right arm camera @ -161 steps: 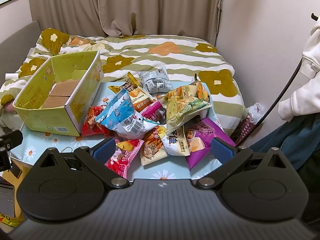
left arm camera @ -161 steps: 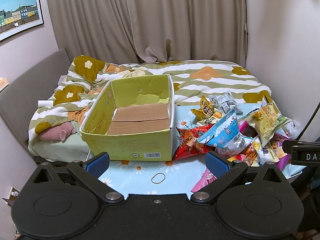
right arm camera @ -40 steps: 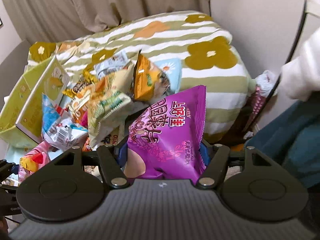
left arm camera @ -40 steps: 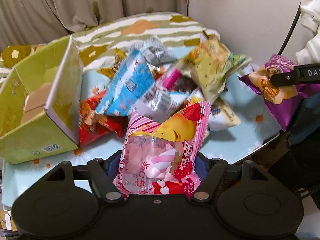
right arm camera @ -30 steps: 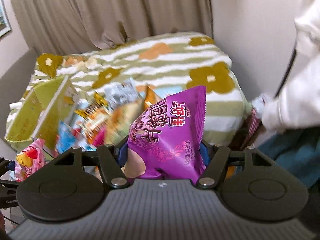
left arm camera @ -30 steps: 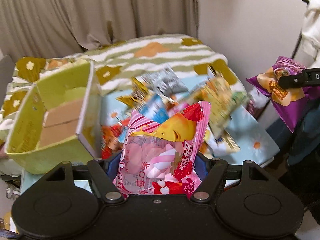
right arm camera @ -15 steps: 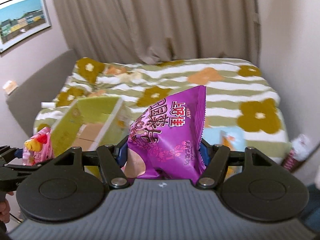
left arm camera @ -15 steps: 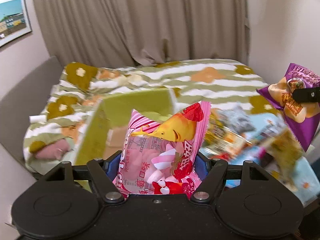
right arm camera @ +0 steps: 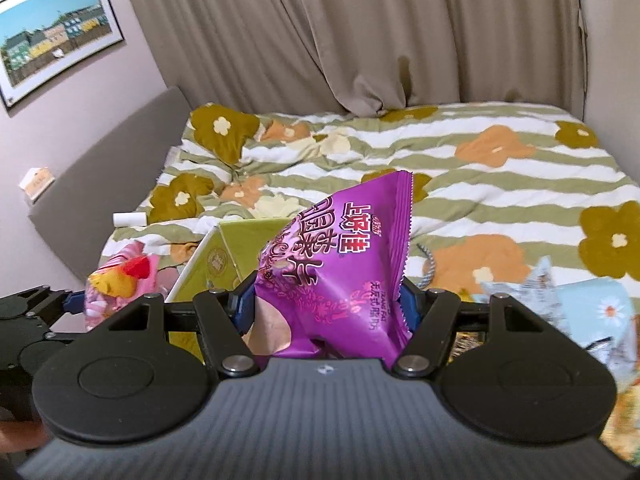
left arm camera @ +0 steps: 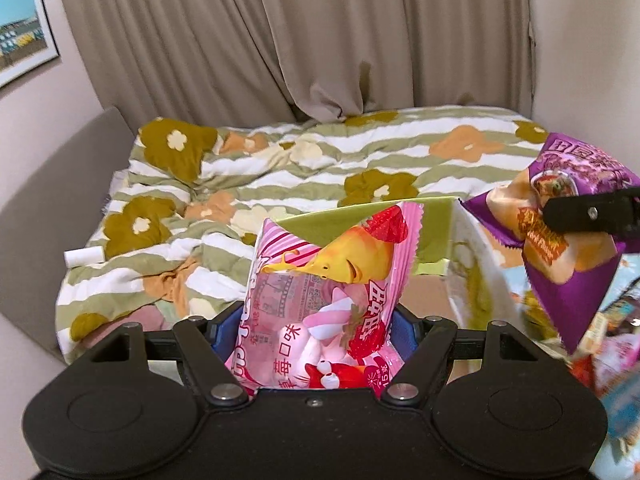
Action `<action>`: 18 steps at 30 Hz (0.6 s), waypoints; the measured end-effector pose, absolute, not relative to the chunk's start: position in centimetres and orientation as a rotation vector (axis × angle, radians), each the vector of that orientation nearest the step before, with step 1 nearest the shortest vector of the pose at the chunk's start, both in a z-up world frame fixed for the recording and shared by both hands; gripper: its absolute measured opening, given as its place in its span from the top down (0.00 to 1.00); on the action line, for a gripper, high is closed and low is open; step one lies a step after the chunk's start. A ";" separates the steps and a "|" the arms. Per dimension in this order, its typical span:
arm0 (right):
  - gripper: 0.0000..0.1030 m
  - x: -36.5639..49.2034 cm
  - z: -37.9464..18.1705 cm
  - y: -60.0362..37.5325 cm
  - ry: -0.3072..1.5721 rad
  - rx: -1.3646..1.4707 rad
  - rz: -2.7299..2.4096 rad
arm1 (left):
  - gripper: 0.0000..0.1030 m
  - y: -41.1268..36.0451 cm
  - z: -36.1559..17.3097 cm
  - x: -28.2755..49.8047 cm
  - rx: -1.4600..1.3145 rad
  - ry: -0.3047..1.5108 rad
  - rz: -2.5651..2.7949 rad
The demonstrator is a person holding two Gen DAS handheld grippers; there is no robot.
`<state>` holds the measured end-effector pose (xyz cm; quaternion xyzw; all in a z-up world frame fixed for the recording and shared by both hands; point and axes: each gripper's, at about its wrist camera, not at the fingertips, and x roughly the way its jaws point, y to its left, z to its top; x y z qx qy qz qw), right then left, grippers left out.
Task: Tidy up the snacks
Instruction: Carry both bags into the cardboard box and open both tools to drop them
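Observation:
My left gripper [left arm camera: 314,330] is shut on a pink strawberry marshmallow bag [left arm camera: 328,292] that stands upright between its blue pads. The right gripper [right arm camera: 326,308] is shut on a purple chip bag [right arm camera: 344,264], which also shows at the right of the left wrist view as the purple chip bag [left arm camera: 568,240]. The open yellow-green cardboard box [left arm camera: 436,236] lies just behind the pink bag; its left wall and far wall [right arm camera: 236,256] show in the right wrist view, left of the purple bag. There the pink bag [right arm camera: 120,276] hangs left of the box.
A bed with a green-striped flower quilt [left arm camera: 300,172] fills the background under beige curtains. Loose snack bags [right arm camera: 552,300] lie on a light-blue flowered cloth at the right. A small white roll [left arm camera: 84,257] rests on the quilt's left edge. A framed picture [right arm camera: 56,36] hangs on the left wall.
Both grippers swung left from the snack pile toward the box, each still holding its bag. The box now sits directly behind the bags and the pile has slid to the right edge.

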<state>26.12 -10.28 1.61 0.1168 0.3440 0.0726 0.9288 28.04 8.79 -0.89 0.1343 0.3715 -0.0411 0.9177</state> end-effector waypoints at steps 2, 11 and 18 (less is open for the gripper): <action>0.21 27.5 0.8 -9.3 0.721 0.240 0.128 | 0.25 9.2 -2.0 30.3 0.283 0.787 -0.099; 0.21 31.7 -2.5 -7.2 0.770 0.226 0.049 | 0.02 9.0 -7.3 36.8 0.355 0.867 -0.137; 0.21 32.9 -3.7 -7.0 0.792 0.221 0.046 | 0.00 11.5 -7.0 35.7 0.277 0.884 -0.174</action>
